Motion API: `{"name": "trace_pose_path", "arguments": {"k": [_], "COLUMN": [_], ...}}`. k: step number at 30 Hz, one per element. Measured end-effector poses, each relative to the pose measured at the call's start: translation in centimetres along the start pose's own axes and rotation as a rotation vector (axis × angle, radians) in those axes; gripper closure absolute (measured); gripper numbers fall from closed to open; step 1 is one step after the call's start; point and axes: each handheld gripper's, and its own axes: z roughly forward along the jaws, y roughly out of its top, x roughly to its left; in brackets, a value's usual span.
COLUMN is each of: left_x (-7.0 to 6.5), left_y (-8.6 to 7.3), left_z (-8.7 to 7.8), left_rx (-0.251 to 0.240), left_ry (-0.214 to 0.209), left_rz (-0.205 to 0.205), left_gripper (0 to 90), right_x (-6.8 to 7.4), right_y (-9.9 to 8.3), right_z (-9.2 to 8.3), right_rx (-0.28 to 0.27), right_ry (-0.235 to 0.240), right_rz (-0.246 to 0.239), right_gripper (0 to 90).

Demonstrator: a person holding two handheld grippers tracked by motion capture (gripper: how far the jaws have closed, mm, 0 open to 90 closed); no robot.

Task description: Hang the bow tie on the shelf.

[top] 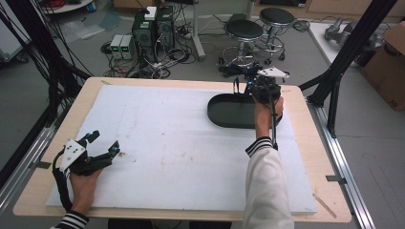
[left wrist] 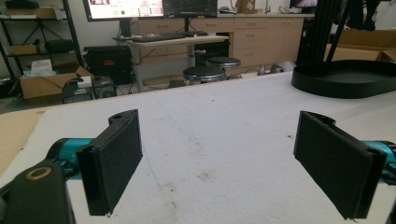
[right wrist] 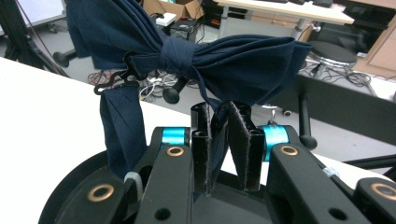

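A navy blue bow tie hangs in the air in the right gripper view, its strap and a black hook dangling at the left. My right gripper is shut on a fold of the fabric just under the knot. Below it lies a black oval tray. From above, the right gripper hovers over the far rim of that tray. My left gripper rests on the board at the near left, open, with nothing between its jaws. The tray lies far off to its right.
A white foam board covers most of the wooden table. Black frame posts stand at the right and left edges. Two stools and computer boxes with cables sit on the floor beyond the far edge.
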Motion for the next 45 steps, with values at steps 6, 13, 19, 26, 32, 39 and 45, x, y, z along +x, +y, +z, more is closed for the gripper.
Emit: {"name": "trace_pose_path", "arguments": {"k": [6,13,19,26,32,39,45], "left_x": [0.0,0.0,0.0,0.0,0.0,-0.1,-0.2], "left_y": [0.0,0.0,0.0,0.0,0.0,0.0,0.0], "left_z": [0.0,0.0,0.0,0.0,0.0,0.0,0.0], "left_rx": [0.000,0.000,-0.001,0.000,-0.001,0.003,0.006], "left_ry": [0.000,0.000,0.000,-0.001,-0.002,-0.003,0.000], "left_rz": [0.000,0.000,0.000,-0.001,-0.001,0.007,0.015], "left_gripper": [15.6,15.6,15.6,15.5,15.5,15.5,15.7], "right_x": [0.1,0.1,0.2,0.0,0.0,1.1,1.8], "right_y": [-0.5,-0.5,-0.6,-0.8,-1.2,-3.1,-5.5], "right_z": [0.2,0.3,0.3,0.0,-0.9,-3.3,-6.8], "right_rx": [0.012,0.012,0.012,0.015,0.031,0.030,0.024], "right_ry": [0.011,0.013,0.024,0.087,0.183,0.265,0.313], "right_rz": [-0.004,-0.009,-0.012,0.026,0.068,0.096,0.052], "right_gripper": [78.7,73.8,70.0,51.0,33.6,20.4,11.4]}}
